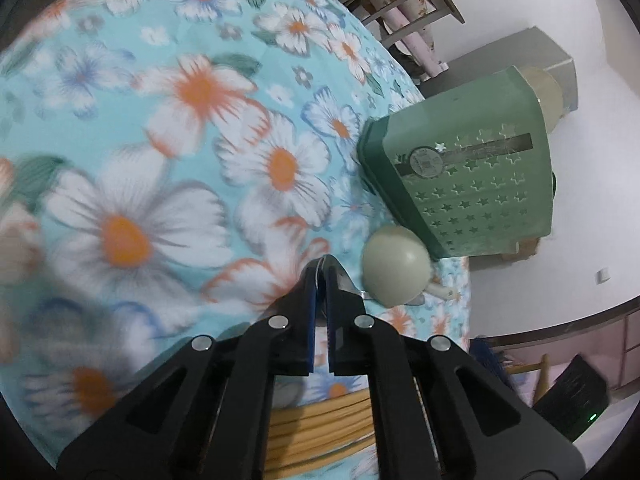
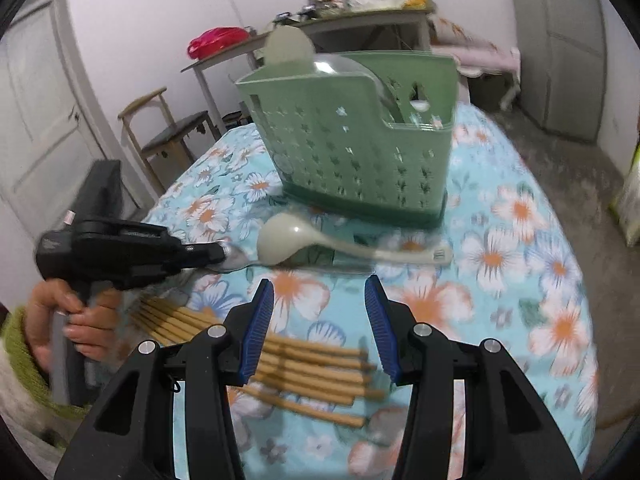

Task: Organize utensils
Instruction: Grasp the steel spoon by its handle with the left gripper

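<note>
My left gripper (image 1: pixel 323 266) is shut on a metal spoon (image 2: pixel 240 261), whose thin edge shows between the fingertips. In the right wrist view the left gripper (image 2: pixel 219 253) comes in from the left, low over the floral tablecloth (image 2: pixel 520 264). A beige ladle (image 2: pixel 280 240) lies on the cloth just beyond the metal spoon, with its bowl (image 1: pixel 394 268) right of my left fingertips. Behind it stands the green perforated utensil holder (image 2: pixel 352 148) (image 1: pixel 468 184), with a beige utensil in it. My right gripper (image 2: pixel 320 312) is open over several wooden chopsticks (image 2: pixel 312 368), with nothing between its pads.
A hand (image 2: pixel 80 320) in a green sleeve holds the left gripper's handle. The table's edge (image 2: pixel 588 320) curves along the right, with bare floor beyond. A chair (image 2: pixel 168 136), a cluttered side table (image 2: pixel 360 20) and a door (image 2: pixel 40 100) stand behind.
</note>
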`<state>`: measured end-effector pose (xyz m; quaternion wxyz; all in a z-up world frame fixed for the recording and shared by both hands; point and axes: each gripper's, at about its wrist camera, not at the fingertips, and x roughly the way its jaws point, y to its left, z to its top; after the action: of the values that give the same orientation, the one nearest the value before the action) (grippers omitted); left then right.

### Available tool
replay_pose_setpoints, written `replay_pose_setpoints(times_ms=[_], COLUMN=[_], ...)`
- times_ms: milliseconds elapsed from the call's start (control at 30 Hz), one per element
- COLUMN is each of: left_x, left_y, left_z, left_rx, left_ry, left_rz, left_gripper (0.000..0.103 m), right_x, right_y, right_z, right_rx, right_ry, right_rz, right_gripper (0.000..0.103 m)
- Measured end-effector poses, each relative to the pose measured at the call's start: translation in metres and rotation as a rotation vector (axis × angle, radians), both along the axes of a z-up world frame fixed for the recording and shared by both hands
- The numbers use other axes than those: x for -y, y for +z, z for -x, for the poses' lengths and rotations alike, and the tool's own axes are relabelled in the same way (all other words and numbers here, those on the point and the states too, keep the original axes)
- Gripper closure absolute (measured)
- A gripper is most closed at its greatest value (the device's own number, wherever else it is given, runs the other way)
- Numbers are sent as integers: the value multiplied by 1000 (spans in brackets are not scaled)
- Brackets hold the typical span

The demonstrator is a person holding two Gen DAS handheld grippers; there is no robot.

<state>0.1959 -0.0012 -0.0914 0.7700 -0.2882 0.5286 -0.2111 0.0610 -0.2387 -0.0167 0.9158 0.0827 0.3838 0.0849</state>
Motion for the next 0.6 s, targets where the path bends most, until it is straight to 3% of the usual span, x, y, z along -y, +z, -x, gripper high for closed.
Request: replay_pose_setpoints(times_ms=[233, 467, 600], left_x=[-38, -79, -95], left_y=[24, 33, 40], left_z=[6, 10, 9], left_rx=[78, 127, 161], left_ry=[59, 158, 211], left_rz=[-178, -250, -301], left_gripper=[98, 97, 97], right_x=[-31, -66, -84], right_y=[-7, -40, -45], right_z=[-25, -46, -48], right_rx=[38, 13, 41], right_ry=[90, 166, 196], right_rz=[275, 581, 682], right_gripper=[57, 57, 62])
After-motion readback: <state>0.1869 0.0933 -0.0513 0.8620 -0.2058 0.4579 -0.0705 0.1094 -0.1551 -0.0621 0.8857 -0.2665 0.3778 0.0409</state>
